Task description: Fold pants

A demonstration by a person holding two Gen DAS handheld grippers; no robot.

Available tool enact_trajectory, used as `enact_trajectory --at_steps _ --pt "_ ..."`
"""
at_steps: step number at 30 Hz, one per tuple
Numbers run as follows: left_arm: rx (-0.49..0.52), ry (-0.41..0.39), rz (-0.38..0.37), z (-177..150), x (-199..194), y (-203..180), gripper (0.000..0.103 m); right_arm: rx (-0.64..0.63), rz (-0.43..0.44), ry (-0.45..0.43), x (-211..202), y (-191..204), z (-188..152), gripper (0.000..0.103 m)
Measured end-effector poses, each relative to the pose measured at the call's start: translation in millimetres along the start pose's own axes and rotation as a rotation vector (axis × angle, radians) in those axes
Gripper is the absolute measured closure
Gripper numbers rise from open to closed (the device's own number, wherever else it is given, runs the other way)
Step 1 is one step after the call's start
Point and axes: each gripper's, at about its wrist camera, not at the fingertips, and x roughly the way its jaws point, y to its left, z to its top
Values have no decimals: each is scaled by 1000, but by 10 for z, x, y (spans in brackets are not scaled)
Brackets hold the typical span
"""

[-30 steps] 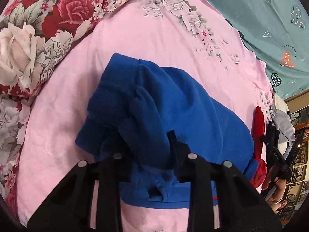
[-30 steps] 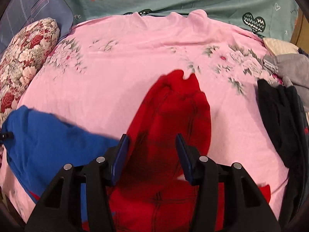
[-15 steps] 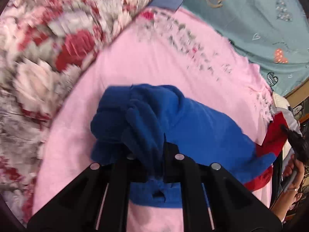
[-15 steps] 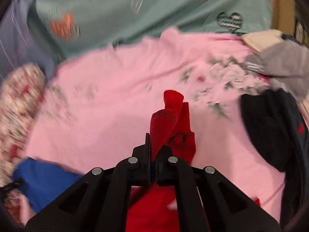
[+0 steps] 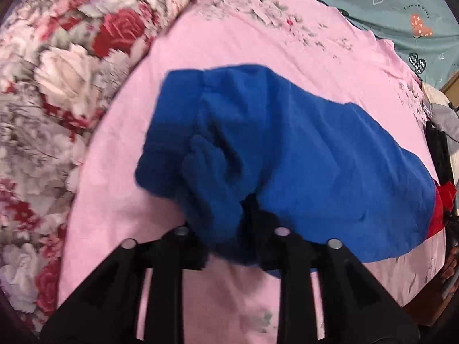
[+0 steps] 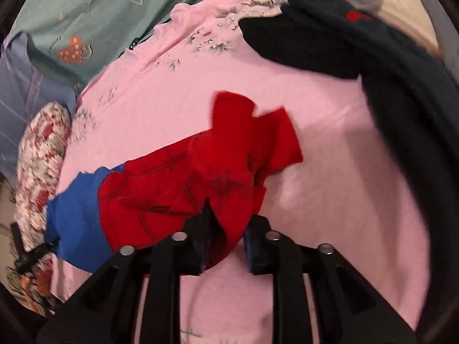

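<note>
Blue-and-red pants point(image 5: 315, 154) on pink floral sheet point(image 5: 258, 43). Left gripper point(image 5: 226, 229): jaws just parted, blue fold between. Right gripper point(image 6: 225, 235): likewise, red cuff toward 12 o'clock.

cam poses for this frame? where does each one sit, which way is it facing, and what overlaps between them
Left wrist: on the left gripper, angled steeply down at the pants' blue half on the pink sheet; shows its two black fingers, fabric bunched between them.
Right wrist: on the right gripper, angled down at the red half; shows its fingers, red cloth between them. Both jaws have just been opening.
Shared: pants, pink sheet, floral pillow, teal blanket.
</note>
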Motion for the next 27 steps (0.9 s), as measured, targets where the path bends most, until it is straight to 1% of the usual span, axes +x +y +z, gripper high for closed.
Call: enact_trajectory --at_steps 1,2,3,4,5,7,8,9,10,11,12,13,14,15,16,18,19,20,21,22,23,24,25,26,27 --pt "-1 -16 3 -6 -62 23 73 -26 -49 -33 -94 41 49 57" --pt "-12 -42 5 -9 -156 67 70 -43 -73 -94 -213 62 96 48" --pt "-25 -69 13 -15 -256 103 62 -48 -72 -136 -285 56 143 41" --pt "-33 -92 20 -10 -325 129 57 -48 -68 -176 -349 39 209 40" --pt "-39 -122 27 2 -404 151 56 -43 -66 -194 -363 31 294 40" --pt "-30 -169 39 32 -534 146 51 -50 -68 -183 -238 49 429 40" --pt "-25 -183 44 41 -583 145 50 -55 -90 -160 -152 50 453 40" --pt "-24 -199 48 60 -614 121 49 -48 -120 -111 5 60 490 50" --pt "-30 -215 41 91 -639 94 48 -42 -112 -74 99 53 480 63" --pt "-36 -222 24 116 -638 65 47 -32 -90 -51 159 49 472 81" --pt "-35 -223 8 138 -611 23 46 -23 -75 -55 160 66 475 84" --pt "-26 -218 -11 171 -544 -48 46 -40 -77 -100 82 140 483 85" --pt "-16 -207 -13 199 -491 -99 46 -69 -58 -158 -36 227 489 86" --pt "0 -189 -7 218 -394 -163 46 -96 -20 -216 -176 304 502 86" --pt "19 -164 12 238 -278 -218 46 -122 43 -294 -380 363 504 86" --pt "35 -126 55 264 -101 -269 46 -131 99 -379 -567 332 520 86" --pt "33 -117 81 262 -11 -263 46 -124 90 -401 -589 236 526 86" --pt "29 -113 98 257 37 -244 46 -101 55 -391 -528 126 531 84" --pt "26 -107 112 252 80 -222 46 -40 -1 -327 -350 -82 536 79" --pt "31 -103 114 243 98 -210 46 11 -43 -242 -161 -252 533 72" --pt "41 -102 114 243 94 -212 46 69 -121 -124 79 -444 501 62" --pt "46 -100 116 232 81 -220 46 114 -163 -94 182 -591 442 59" --pt "52 -100 115 234 49 -229 46 116 -151 -135 130 -610 411 55" --pt "54 -105 110 242 10 -230 46 104 -201 -155 49 -586 411 53" --pt "55 -117 102 239 -48 -243 46 80 -244 -205 -81 -515 439 53"
